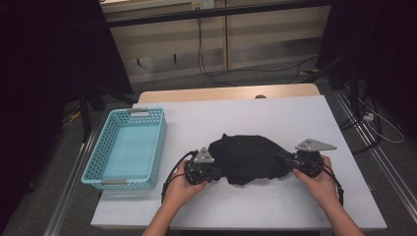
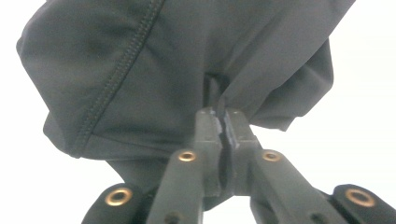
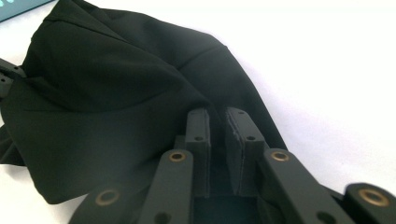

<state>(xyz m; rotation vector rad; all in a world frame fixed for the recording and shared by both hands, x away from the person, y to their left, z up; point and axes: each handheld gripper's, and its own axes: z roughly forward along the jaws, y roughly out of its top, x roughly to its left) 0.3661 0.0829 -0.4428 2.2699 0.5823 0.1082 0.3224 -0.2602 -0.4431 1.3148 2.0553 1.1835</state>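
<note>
The basket (image 1: 129,148) sits at the table's (image 1: 275,118) left edge, just beside the left hand (image 1: 181,188) and well apart from the right hand (image 1: 318,180). Next comes the left gripper (image 1: 215,169), at the left end of the cloth (image 1: 248,158). In the left gripper view its jaws stand together, clamped on a thin fold of the cloth (image 2: 154,70); the fabric rises out of the pinch and spreads away above, a stitched seam running down its left part.

The cloth lies crumpled in the middle of the table, its long axis running across from one gripper to the other, so each hand has an end of it. It looks slack and bunched rather than stretched, with a peak at its far left corner.

At the right end is the right gripper (image 1: 284,158). In the right gripper view (image 3: 218,116) its jaws stand a little apart, a dark gap between them with cloth (image 3: 107,93) lying in and under it; the pads do not seem to press on it, so I judge this end loose.

The left hand is the nearer to the basket, and the cloth would have to travel left to reach it, led by the clamped end
</note>
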